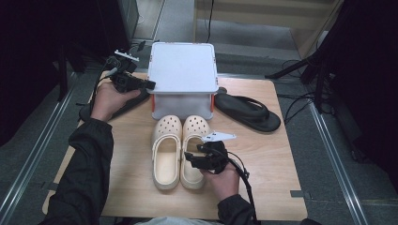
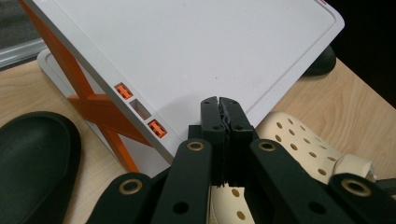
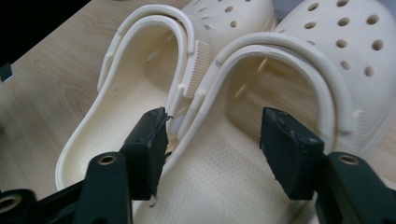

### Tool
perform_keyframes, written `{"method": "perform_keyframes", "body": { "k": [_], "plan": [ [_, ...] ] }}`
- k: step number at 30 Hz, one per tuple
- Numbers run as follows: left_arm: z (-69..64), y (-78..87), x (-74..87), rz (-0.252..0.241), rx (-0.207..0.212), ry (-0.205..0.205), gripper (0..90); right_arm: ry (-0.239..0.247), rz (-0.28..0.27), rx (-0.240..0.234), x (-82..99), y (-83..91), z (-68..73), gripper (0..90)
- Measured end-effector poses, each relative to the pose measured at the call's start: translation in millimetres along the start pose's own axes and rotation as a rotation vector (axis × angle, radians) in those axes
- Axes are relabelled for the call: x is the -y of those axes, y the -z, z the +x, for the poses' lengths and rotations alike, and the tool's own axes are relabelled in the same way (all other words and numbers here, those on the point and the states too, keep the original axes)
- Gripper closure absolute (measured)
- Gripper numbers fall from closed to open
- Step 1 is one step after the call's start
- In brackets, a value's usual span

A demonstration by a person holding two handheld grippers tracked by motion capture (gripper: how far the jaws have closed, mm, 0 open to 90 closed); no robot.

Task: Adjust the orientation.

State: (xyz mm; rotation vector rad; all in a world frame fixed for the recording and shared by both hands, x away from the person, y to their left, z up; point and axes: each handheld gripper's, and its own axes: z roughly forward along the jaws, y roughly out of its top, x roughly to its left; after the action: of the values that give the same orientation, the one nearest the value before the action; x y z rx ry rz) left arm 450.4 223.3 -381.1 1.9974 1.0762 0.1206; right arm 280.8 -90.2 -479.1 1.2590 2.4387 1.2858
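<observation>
Tabletop: right tool (image 3: 212, 140) open, apparently straddling clog (image 3: 243, 154) wall.

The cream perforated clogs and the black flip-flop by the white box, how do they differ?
The cream perforated clogs are pale, closed at the toe and dotted with holes; the black flip-flop is dark and open, with a thong strap. The clogs stand side by side before the white lidded box; the flip-flop lies angled at its right. All rest on the wooden table.
</observation>
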Motion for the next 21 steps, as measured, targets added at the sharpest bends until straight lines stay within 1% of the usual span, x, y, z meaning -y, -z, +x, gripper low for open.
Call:
{"method": "perform_keyframes", "body": {
  "k": [1, 3, 4, 5, 6, 7, 8, 10, 12, 13, 14, 17, 18, 20, 21],
  "plan": [
    [0.1, -0.1, 0.0, 0.0, 0.002, 0.001, 89.3, -0.011, 0.001, 0.005, -1.4, -5.0, 2.1, 38.6],
    [-0.1, -0.7, -0.1, -0.002, 0.004, 0.002, 89.3, -0.013, 0.001, 0.011, -2.3, -7.8, 3.4, 37.5],
    [-0.3, -1.0, -0.2, -0.002, 0.004, 0.002, 89.2, -0.016, 0.004, 0.026, -4.6, -13.8, 6.1, 36.1],
    [-0.6, -1.2, -0.2, -0.002, 0.004, 0.0, 89.2, -0.016, 0.004, 0.026, -4.6, -13.8, 6.1, 36.1],
    [-0.9, -1.2, -0.3, -0.002, 0.002, -0.001, 89.2, -0.008, 0.005, 0.047, -6.8, -20.4, 8.7, 34.5],
    [-0.9, -1.2, -0.3, -0.002, 0.001, -0.002, 89.1, -0.006, 0.006, 0.054, -7.8, -23.4, 9.8, 33.8],
    [-0.6, -1.0, -0.2, -0.003, 0.003, 0.0, 89.1, -0.006, 0.006, 0.054, -7.8, -23.4, 9.8, 33.8],
    [1.1, -0.8, 0.1, -0.005, 0.013, 0.006, 88.8, -0.011, 0.013, 0.069, -9.6, -29.1, 13.3, 31.7],
    [2.1, -0.5, 0.2, -0.004, 0.014, 0.006, 88.8, -0.003, 0.016, 0.095, -12.1, -37.2, 18.6, 30.7],
    [2.1, -0.5, 0.2, -0.004, 0.014, 0.006, 88.8, -0.003, 0.016, 0.095, -12.1, -37.2, 18.6, 30.7],
    [1.6, -0.8, 0.1, -0.003, 0.016, 0.004, 88.8, -0.008, 0.011, 0.104, -13.3, -42.4, 20.9, 31.0],
    [1.4, -0.9, -0.1, -0.004, 0.014, 0.005, 88.8, -0.02, 0.003, 0.105, -14.5, -47.0, 22.2, 32.1],
    [1.6, -1.0, -0.1, -0.005, 0.014, 0.005, 88.8, -0.026, 0.001, 0.112, -15.3, -49.3, 22.9, 32.2],
    [2.0, -1.0, -0.1, -0.004, 0.017, 0.005, 88.8, -0.048, -0.009, 0.144, -16.6, -54.0, 23.0, 34.4],
    [2.0, -1.0, -0.1, -0.004, 0.017, 0.005, 88.8, -0.048, -0.009, 0.144, -16.6, -54.0, 23.0, 34.4]
  ]
}}
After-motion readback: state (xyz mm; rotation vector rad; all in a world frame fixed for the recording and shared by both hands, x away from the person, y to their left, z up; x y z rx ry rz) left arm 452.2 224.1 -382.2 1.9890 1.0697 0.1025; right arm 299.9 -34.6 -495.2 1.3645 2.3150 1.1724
